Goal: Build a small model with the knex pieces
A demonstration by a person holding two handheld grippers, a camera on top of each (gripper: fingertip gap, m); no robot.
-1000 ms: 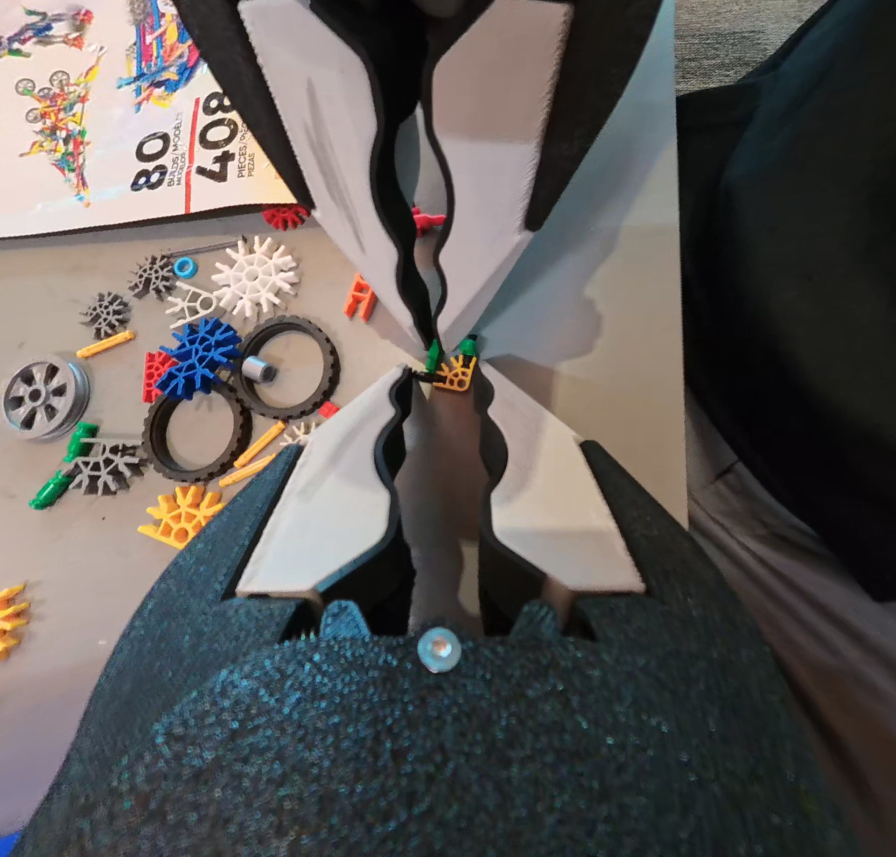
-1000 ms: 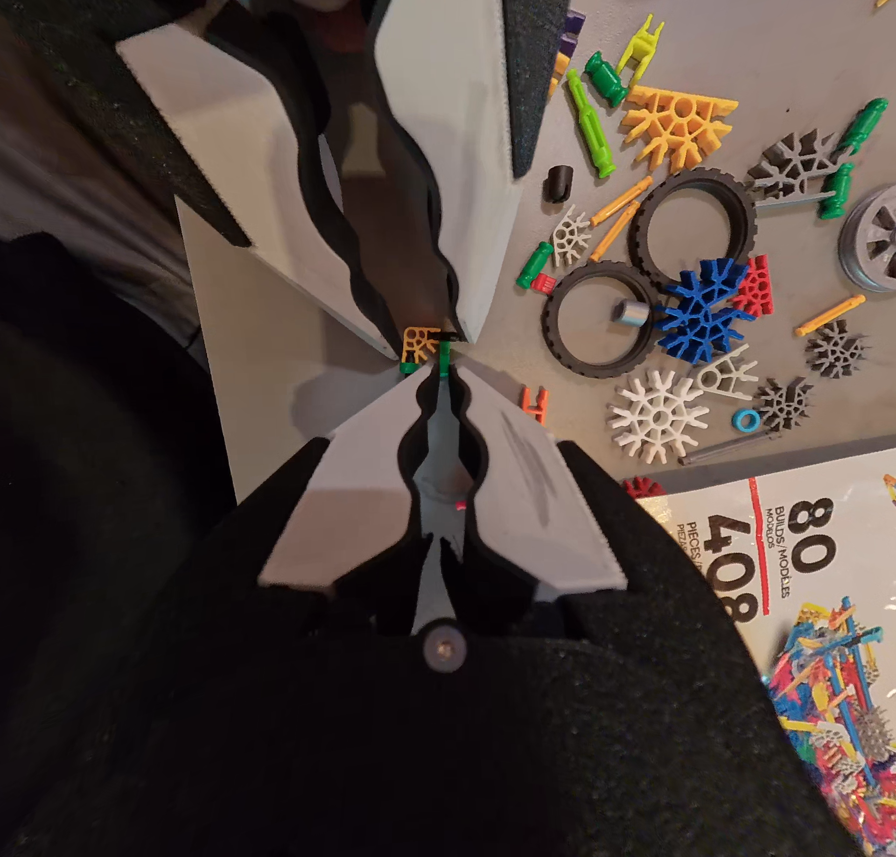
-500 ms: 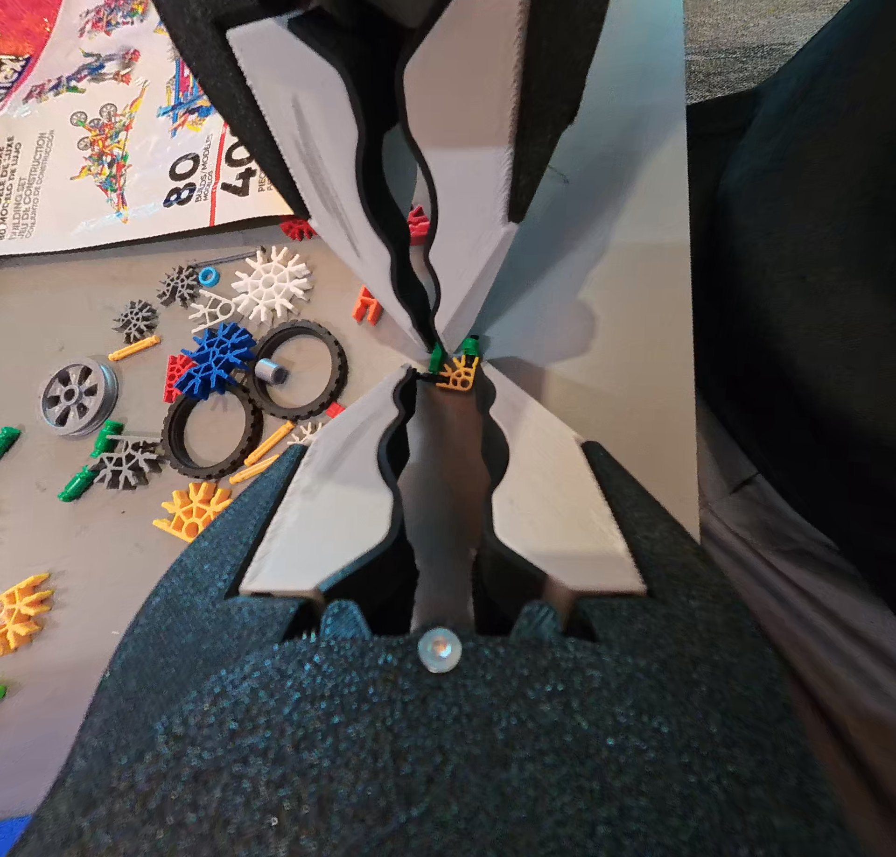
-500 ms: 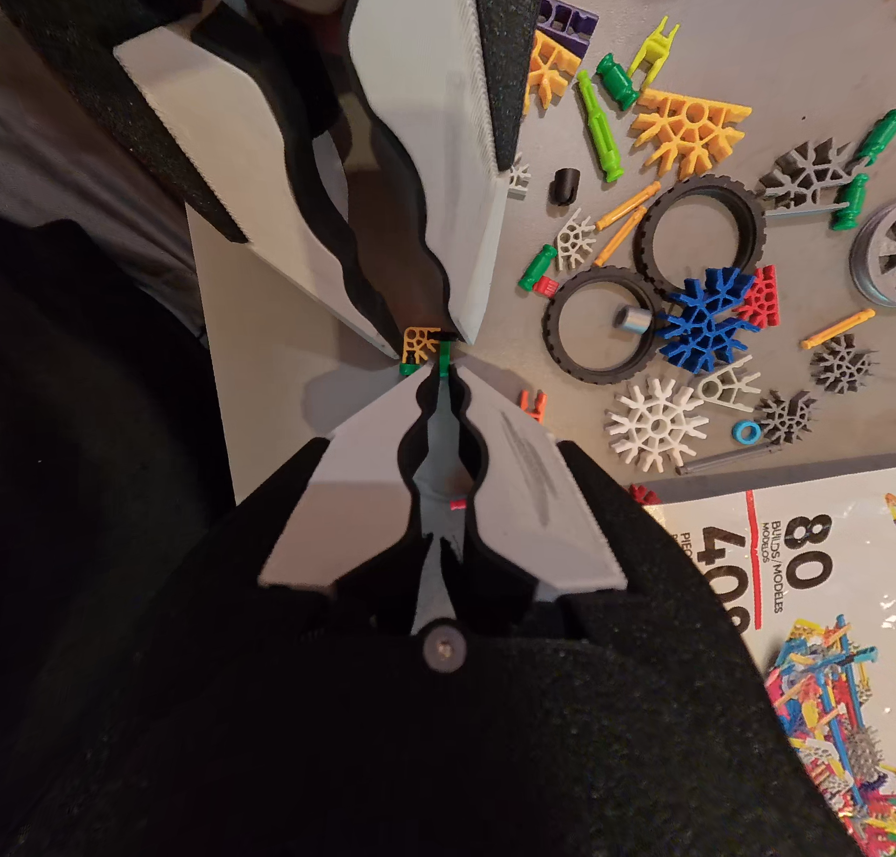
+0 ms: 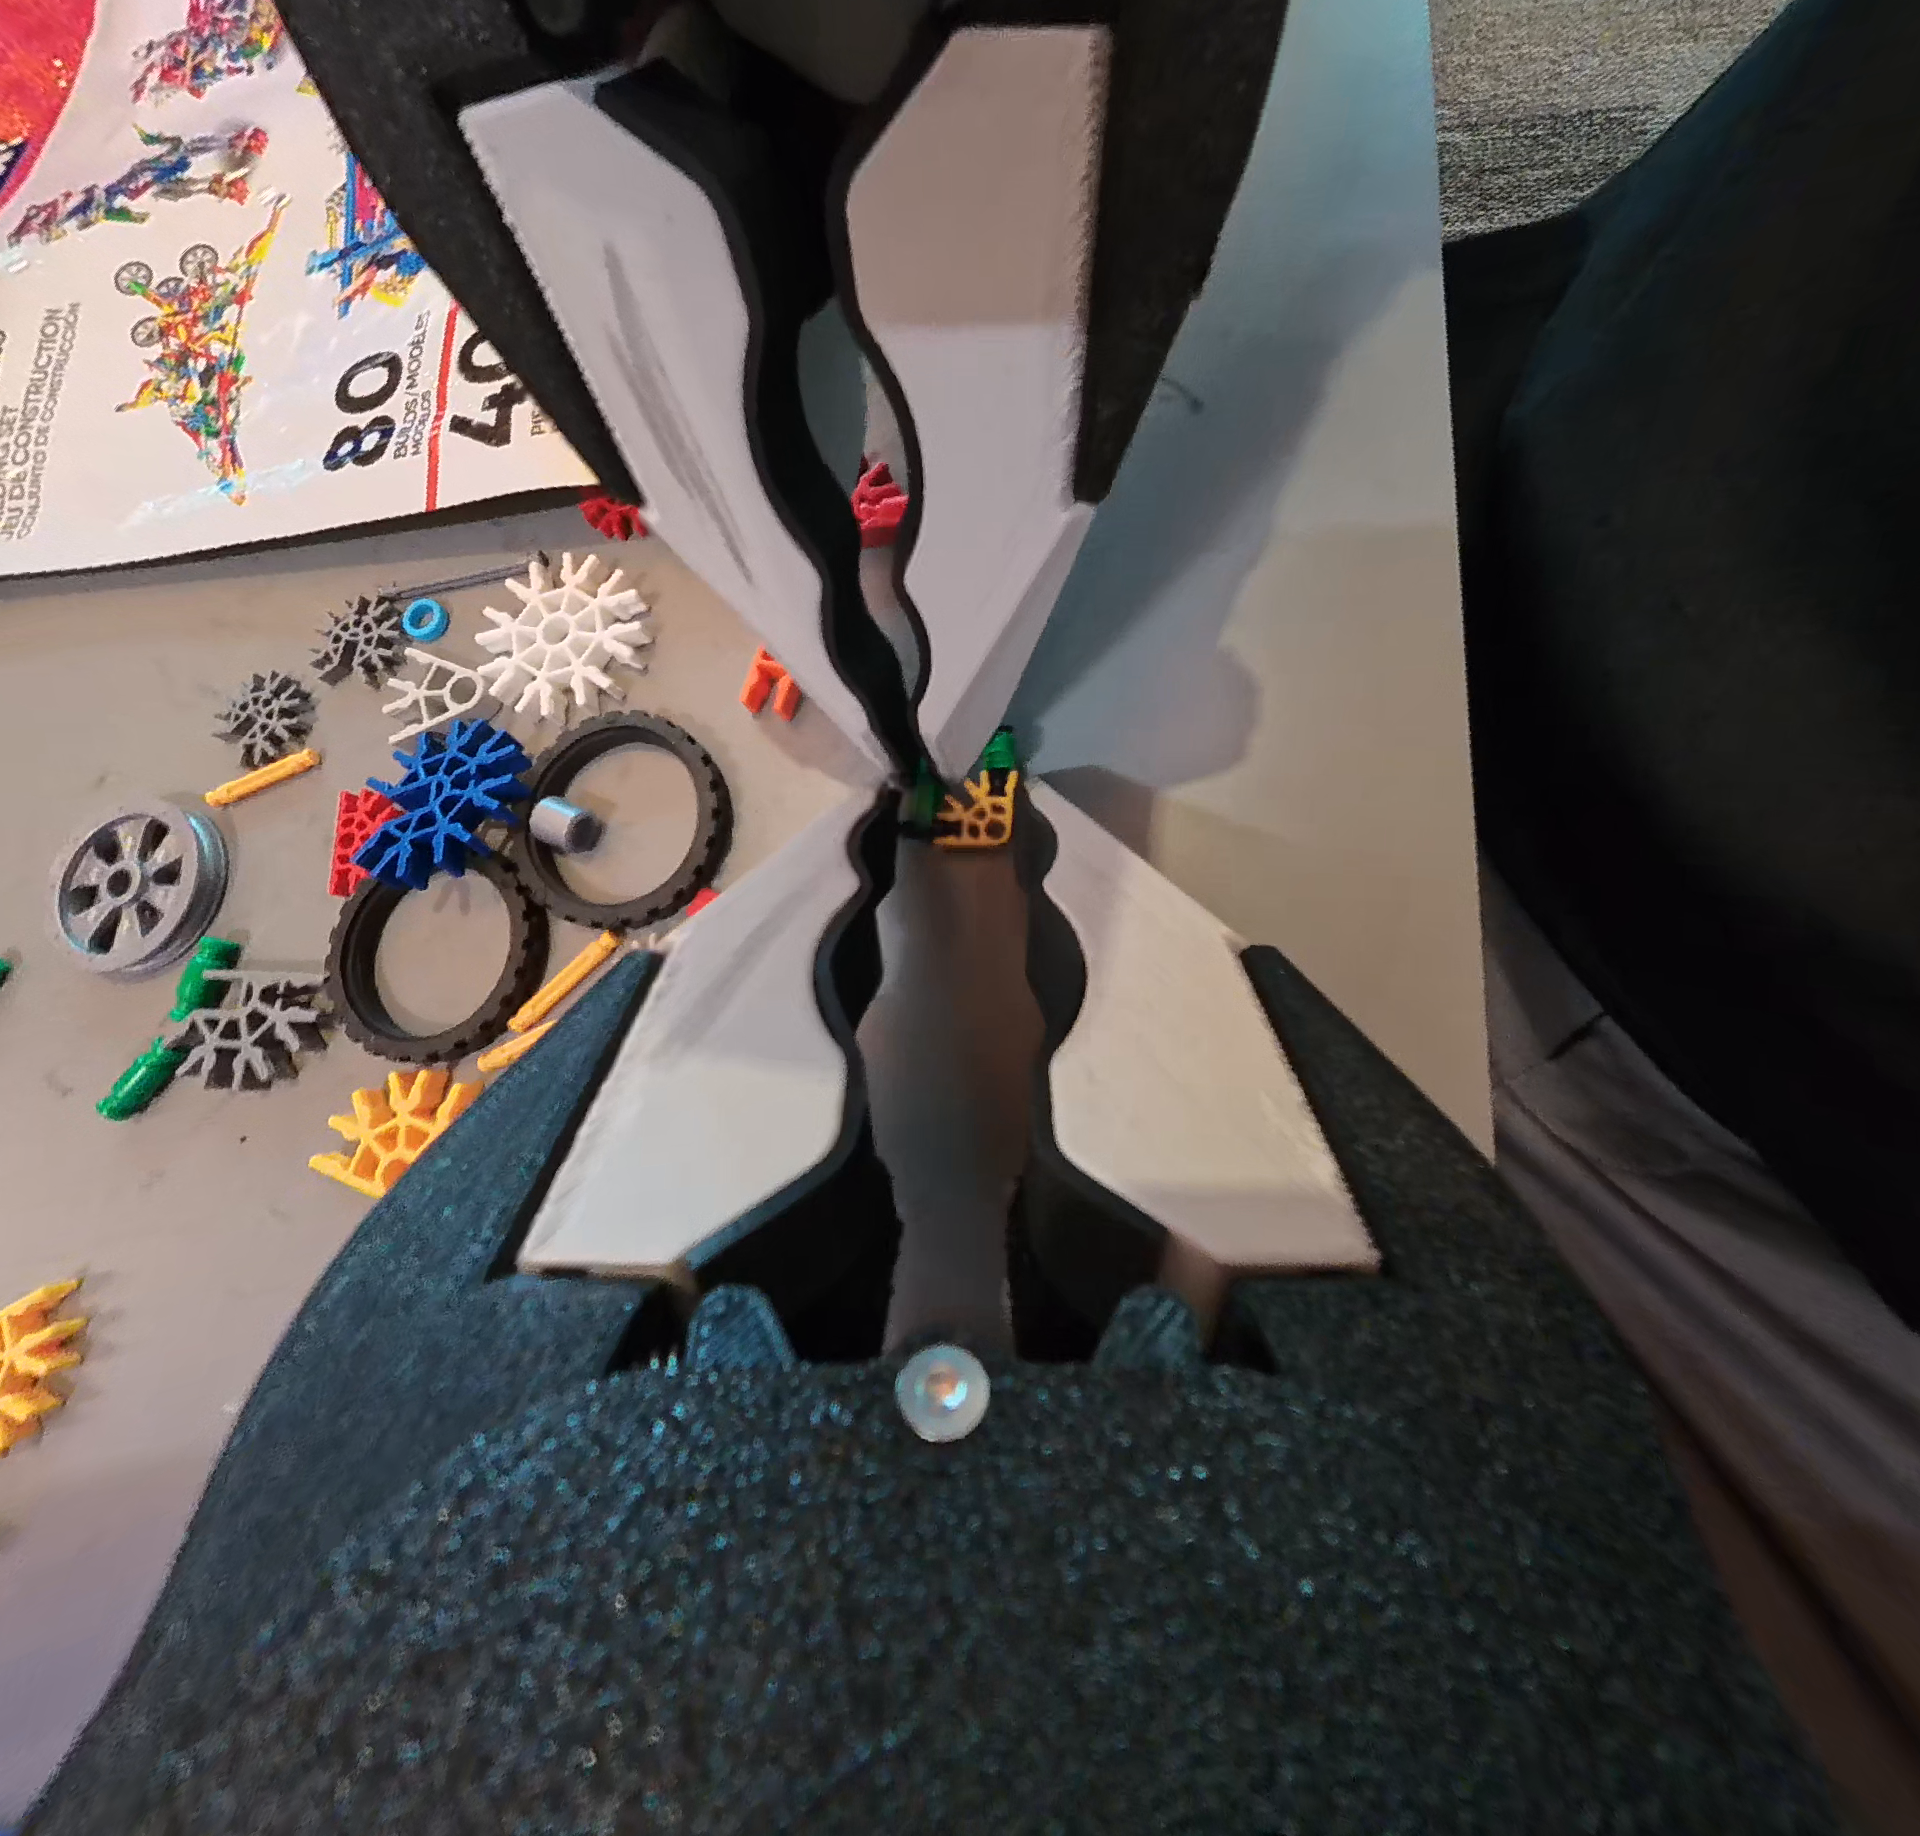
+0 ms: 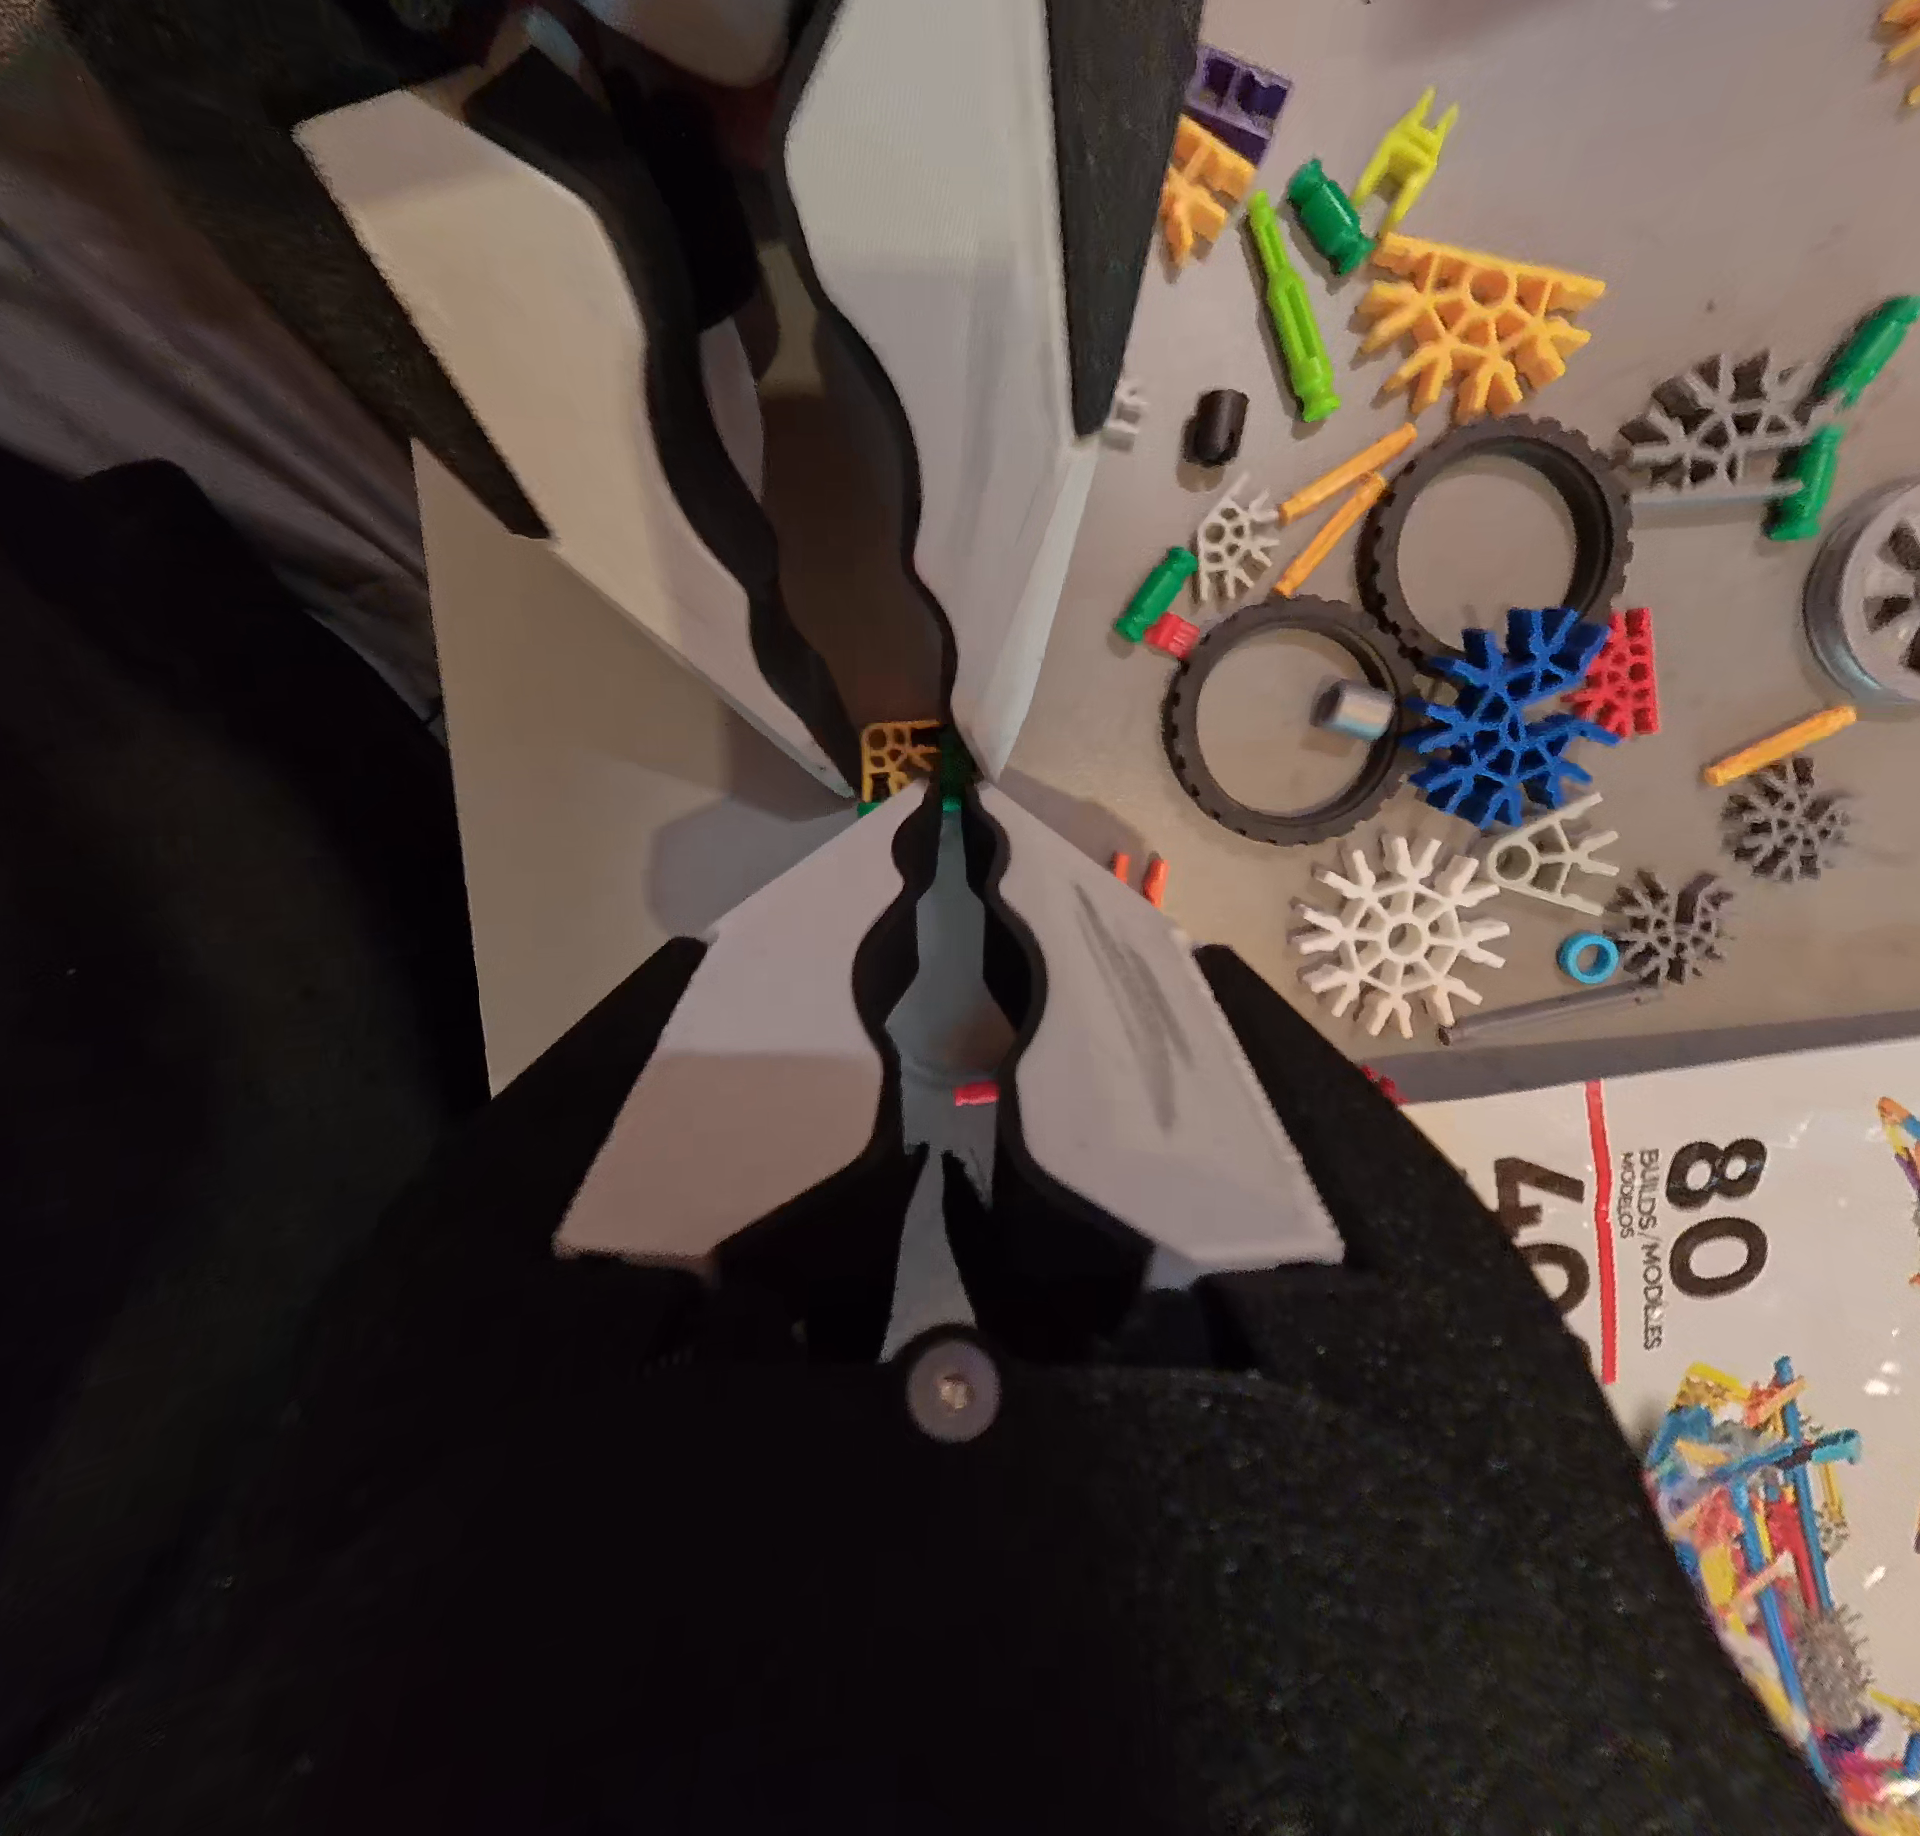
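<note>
We see little change: our left gripper (image 5: 961, 818) still clamps the yellow connector (image 5: 977, 816), our right gripper (image 6: 948, 787) the green rod (image 6: 950, 768); printed sheet (image 5: 208, 259) slid toward four o'clock.

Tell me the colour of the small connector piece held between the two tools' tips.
Yellow connector piece, with green rods plugged in; clearest in the left wrist view.

The left hand-held gripper (image 5: 951, 810) has a grainy dark teal-black body, two pale grey wedge-shaped fingers (image 5: 717, 1059) lined with wavy black pads, and a shiny round screw (image 5: 940, 1391) at the centre. The right hand-held gripper (image 6: 948, 804) is matte black with matching grey fingers (image 6: 1143, 1080), one bearing dark streaks, and a grey screw (image 6: 951, 1391).
</note>
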